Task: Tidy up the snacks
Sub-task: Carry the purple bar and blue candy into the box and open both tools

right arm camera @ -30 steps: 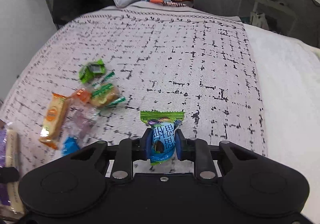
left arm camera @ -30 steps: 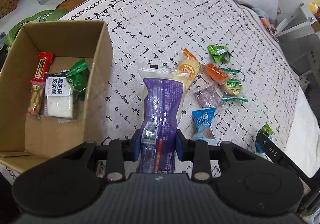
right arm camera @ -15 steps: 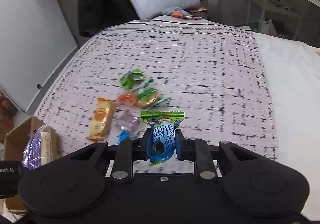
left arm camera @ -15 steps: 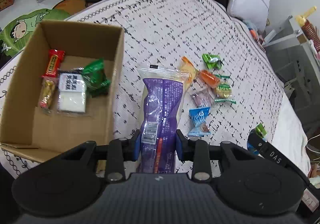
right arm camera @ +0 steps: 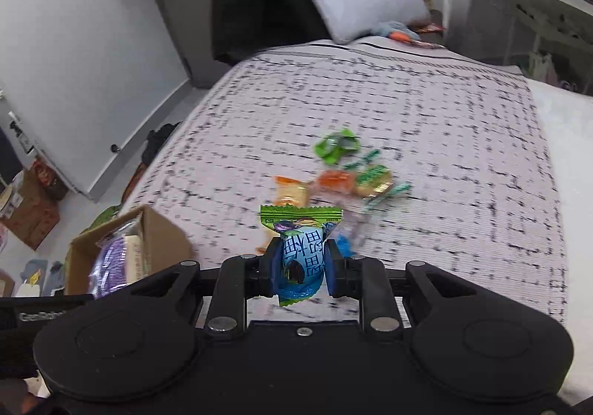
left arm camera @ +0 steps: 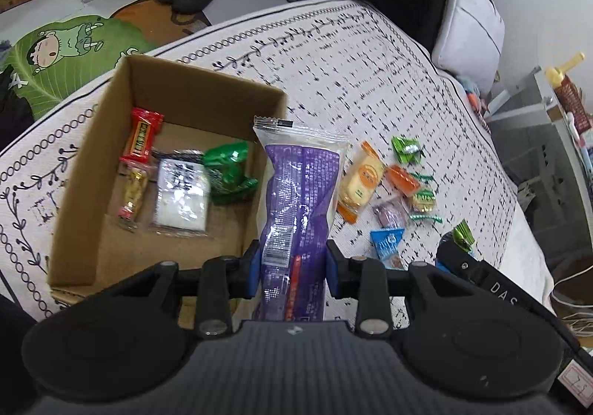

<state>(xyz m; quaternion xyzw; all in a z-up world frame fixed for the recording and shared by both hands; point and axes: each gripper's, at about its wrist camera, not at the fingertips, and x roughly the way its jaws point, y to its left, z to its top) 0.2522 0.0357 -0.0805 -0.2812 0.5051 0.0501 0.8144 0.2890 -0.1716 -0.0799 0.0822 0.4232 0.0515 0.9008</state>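
Nearest the left wrist lens, the left gripper (left arm camera: 292, 266) is clamped on the lower part of a long purple-and-clear plastic snack packet (left arm camera: 298, 203), which stands up toward 12 o'clock, lifted off the bed. At 10 o'clock sits the open brown cardboard box (left arm camera: 92, 162), holding a red wrapped bar (left arm camera: 142, 135), a clear-wrapped white cake (left arm camera: 181, 196) and a crumpled green wrapper (left arm camera: 228, 172). At 2 o'clock, loose snacks lie on the white black-flecked bedspread (left arm camera: 352, 73): an orange biscuit pack (left arm camera: 361, 179) and a small blue triangular pack (left arm camera: 385, 244) among them.

In the right wrist view, the right gripper (right arm camera: 300, 266) pinches a small blue-and-green wrapped candy (right arm camera: 300, 252) between its pads.

Risk: the purple packet is tall and held low, so it may flop and catch the box's near wall, tipping outside. The slick candy wrapper could slip free.

Only the left view shows the box's contents; the right view is blurred, seeing only the box's outer corner at 9 o'clock, but it shows the candy's grip clearly.
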